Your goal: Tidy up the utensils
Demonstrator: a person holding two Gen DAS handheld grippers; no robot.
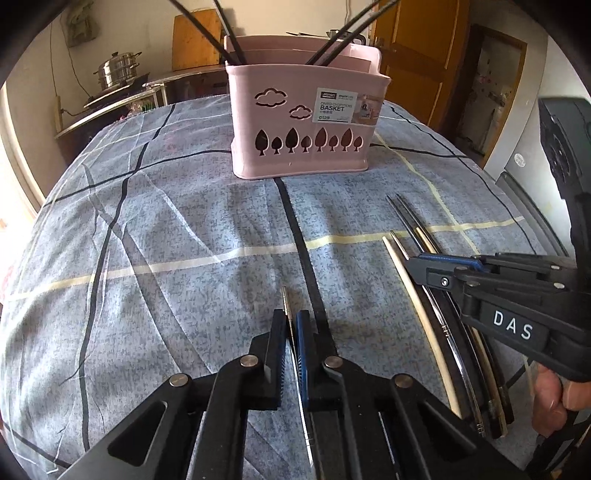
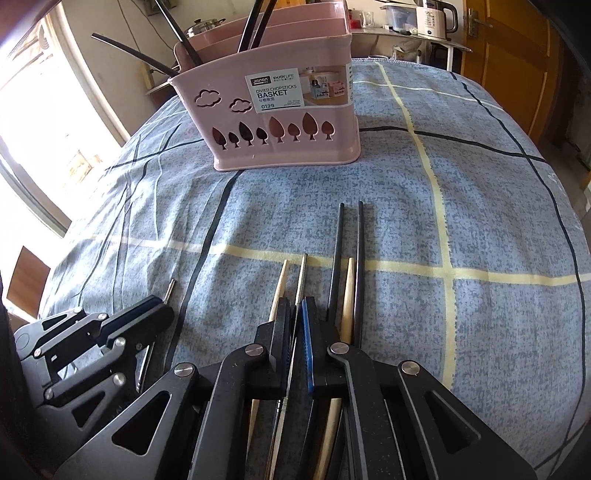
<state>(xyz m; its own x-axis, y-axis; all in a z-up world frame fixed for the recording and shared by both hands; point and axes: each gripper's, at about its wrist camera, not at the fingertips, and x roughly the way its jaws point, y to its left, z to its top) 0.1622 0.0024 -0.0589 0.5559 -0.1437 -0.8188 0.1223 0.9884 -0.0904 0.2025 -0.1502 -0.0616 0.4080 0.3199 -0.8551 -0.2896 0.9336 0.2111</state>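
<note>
A pink chopsticks basket (image 1: pixel 303 147) (image 2: pixel 284 147) stands at the far middle of the table, with several black chopsticks leaning in it. My left gripper (image 1: pixel 293 317) (image 2: pixel 166 306) is shut on a thin metal chopstick (image 1: pixel 285 299) whose tip pokes out ahead of the fingers. To its right, my right gripper (image 2: pixel 295 306) (image 1: pixel 417 266) is shut on another metal chopstick (image 2: pixel 303 269) within a loose row lying on the cloth. That row holds two black chopsticks (image 2: pixel 338 258) and pale wooden ones (image 2: pixel 349 288) (image 1: pixel 424 321), partly hidden under the right gripper.
A blue-grey checked cloth (image 1: pixel 184 221) covers the table. A steel pot (image 1: pixel 118 70) sits on a side counter at the back left. A white kettle (image 2: pixel 430 18) and a wooden door (image 2: pixel 509 55) are behind. A person's hand (image 1: pixel 554 398) holds the right gripper.
</note>
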